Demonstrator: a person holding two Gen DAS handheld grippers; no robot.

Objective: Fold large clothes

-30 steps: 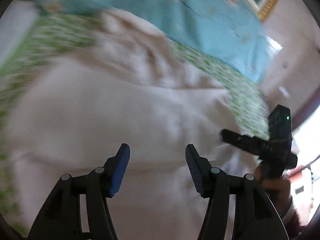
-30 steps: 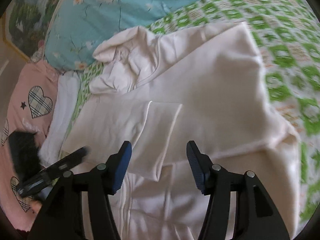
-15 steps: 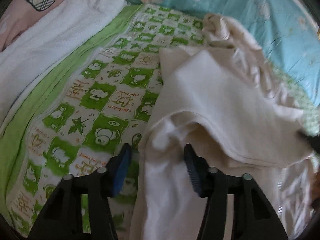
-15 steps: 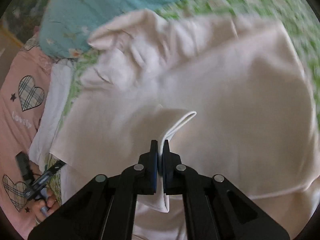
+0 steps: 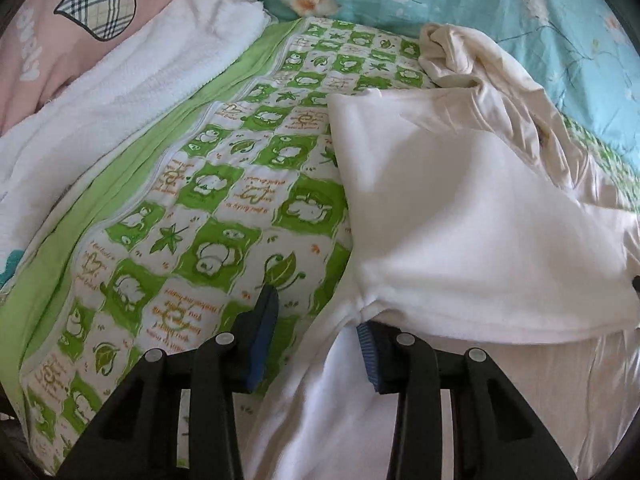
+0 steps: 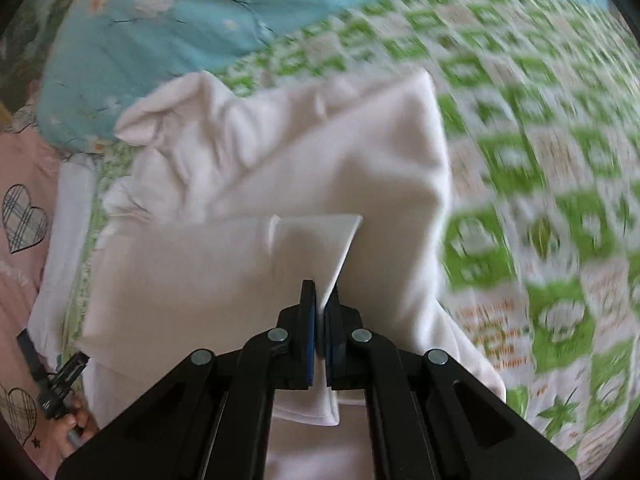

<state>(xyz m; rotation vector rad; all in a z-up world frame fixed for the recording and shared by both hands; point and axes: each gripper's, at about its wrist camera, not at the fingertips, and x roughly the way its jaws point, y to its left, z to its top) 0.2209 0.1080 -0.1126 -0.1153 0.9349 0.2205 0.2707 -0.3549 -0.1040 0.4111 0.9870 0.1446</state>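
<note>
A large cream-white garment (image 5: 460, 216) lies partly folded on a green-and-white patterned bedspread (image 5: 192, 216). In the left wrist view my left gripper (image 5: 316, 332) is open, its jaws on either side of the garment's left edge where the cloth bunches; the right finger is partly under the folded flap. In the right wrist view my right gripper (image 6: 322, 312) is shut on a lifted fold of the garment (image 6: 320, 248), raised above the rest of the cloth (image 6: 180, 280). The left gripper shows small at the lower left of the right wrist view (image 6: 56, 380).
A white towel (image 5: 132, 80) and a pink heart-print pillow (image 5: 68, 12) lie at the left. A blue floral pillow (image 5: 480, 4) lies along the back. The bedspread spreads to the right of the garment (image 6: 560, 240).
My left gripper swung to the garment's left edge and moved closer to it. My right gripper shut on a fold of the garment and lifted it to the right.
</note>
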